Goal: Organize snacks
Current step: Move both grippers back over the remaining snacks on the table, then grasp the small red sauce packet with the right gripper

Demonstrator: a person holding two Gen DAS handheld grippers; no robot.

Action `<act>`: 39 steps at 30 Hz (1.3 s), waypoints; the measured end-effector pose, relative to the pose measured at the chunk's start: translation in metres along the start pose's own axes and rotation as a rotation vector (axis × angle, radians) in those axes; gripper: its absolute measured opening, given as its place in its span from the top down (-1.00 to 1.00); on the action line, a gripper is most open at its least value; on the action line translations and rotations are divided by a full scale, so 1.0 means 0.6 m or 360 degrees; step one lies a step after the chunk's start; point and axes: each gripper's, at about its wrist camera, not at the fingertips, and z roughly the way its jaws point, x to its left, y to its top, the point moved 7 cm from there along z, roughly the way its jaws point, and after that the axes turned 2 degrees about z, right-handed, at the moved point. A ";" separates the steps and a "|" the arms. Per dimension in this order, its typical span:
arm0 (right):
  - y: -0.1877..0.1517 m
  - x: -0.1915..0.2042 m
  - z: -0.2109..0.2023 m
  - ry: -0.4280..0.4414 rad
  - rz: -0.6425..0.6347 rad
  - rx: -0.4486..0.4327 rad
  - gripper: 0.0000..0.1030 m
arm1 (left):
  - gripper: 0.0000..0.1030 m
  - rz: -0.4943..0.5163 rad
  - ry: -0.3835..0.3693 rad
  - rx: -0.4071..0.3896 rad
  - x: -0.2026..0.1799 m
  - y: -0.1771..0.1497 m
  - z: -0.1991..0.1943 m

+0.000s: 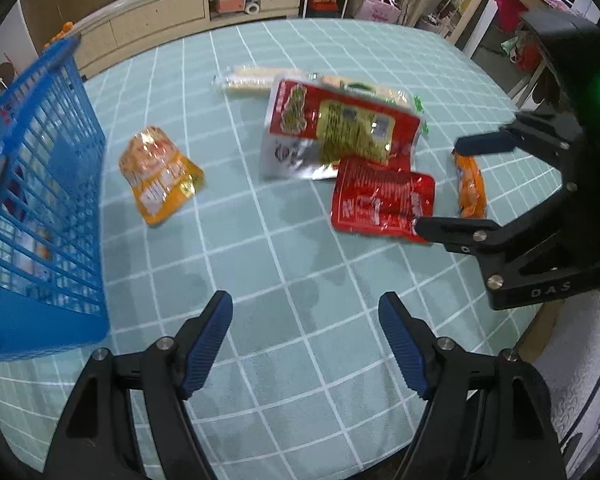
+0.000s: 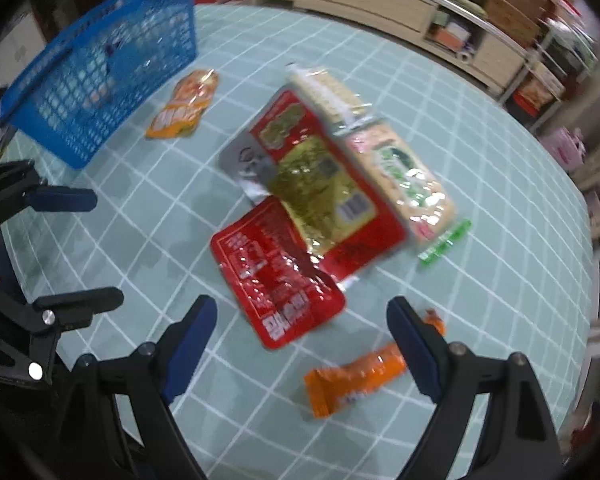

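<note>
1. black two-finger left gripper with blue ribbed pads nearest, jaws spread wide, nothing between them, only pale green cloth below.
2. black right gripper with blue pads, jaws also apart and empty; the small orange snack wrapper lies on the cloth near its right finger, contact unclear.
3. pale green tablecloth with white grid lines covers the table, some darker patches on it.
4. shiny red flat foil snack packet lies just past the orange wrapper, its far edge tucked under the next pack.
5. big red and yellow snack bag with silver corner lies in the middle, overlapping the red packet.
6. pale cracker pack with green print lies beside the big bag, partly under it.
7. clear pack of pale biscuits lies further back, touching the pile.
8. orange glossy pouch lies alone, between the pile and the basket.
9. blue plastic lattice basket stands at the left edge of the table, contents blurred.
10. beige low cabinet with open shelves stands behind the table.
</note>
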 end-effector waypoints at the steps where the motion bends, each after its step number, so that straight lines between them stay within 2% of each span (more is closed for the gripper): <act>1: 0.002 0.004 0.006 -0.0013 -0.0059 0.0001 -0.74 | -0.43 0.0002 -0.0002 0.0006 0.002 -0.001 0.005; 4: 0.008 0.017 0.022 -0.0018 -0.0225 0.0015 -0.74 | -0.43 -0.0011 -0.0004 0.0019 0.008 -0.005 0.015; 9: 0.009 0.037 0.048 0.0043 -0.0391 0.0079 -0.74 | -0.43 -0.0044 -0.0027 0.0032 0.022 -0.006 0.025; 12: 0.003 0.040 0.062 0.0059 -0.0431 0.0122 -0.74 | -0.43 -0.0046 -0.0026 0.0037 0.027 -0.006 0.024; 15: 0.000 0.035 0.061 0.0114 -0.0393 0.0108 -0.70 | -0.43 -0.0036 -0.0020 0.0036 0.030 -0.006 0.023; 18: -0.006 0.023 0.057 0.0216 -0.0354 0.0100 -0.45 | -0.43 -0.0042 -0.0019 0.0036 0.033 -0.008 0.021; 21: -0.017 0.029 0.045 0.0230 -0.0423 0.0081 -0.19 | -0.43 -0.0051 -0.0026 0.0037 0.037 -0.004 0.020; 22: -0.019 0.032 0.042 0.0225 -0.0445 0.0089 -0.17 | -0.43 -0.0051 -0.0024 0.0035 0.040 -0.007 0.017; 23: -0.021 0.033 0.041 0.0223 -0.0451 0.0096 0.00 | -0.43 -0.0052 -0.0022 0.0032 0.043 -0.011 0.013; 24: -0.023 0.036 0.036 0.0245 -0.0453 0.0101 0.09 | -0.43 -0.0053 -0.0024 0.0027 0.043 -0.012 0.009; 28: -0.022 0.042 0.029 0.0241 -0.0444 0.0106 0.25 | -0.43 -0.0059 -0.0019 0.0008 0.054 -0.015 0.001; 29: -0.023 0.041 0.026 0.0247 -0.0428 0.0101 0.49 | -0.43 -0.0062 -0.0019 0.0003 0.056 -0.016 -0.002; 35: -0.039 0.025 0.036 0.0326 -0.0279 0.0102 0.53 | -0.43 -0.0087 -0.0035 -0.0006 0.063 -0.019 -0.010; 36: -0.045 0.018 0.035 0.0354 -0.0211 0.0091 0.61 | -0.43 -0.0090 -0.0039 -0.0010 0.063 -0.019 -0.014; 39: -0.055 -0.010 0.019 0.0408 -0.0053 0.0031 0.62 | -0.43 -0.0055 -0.0049 -0.0039 0.057 -0.011 -0.025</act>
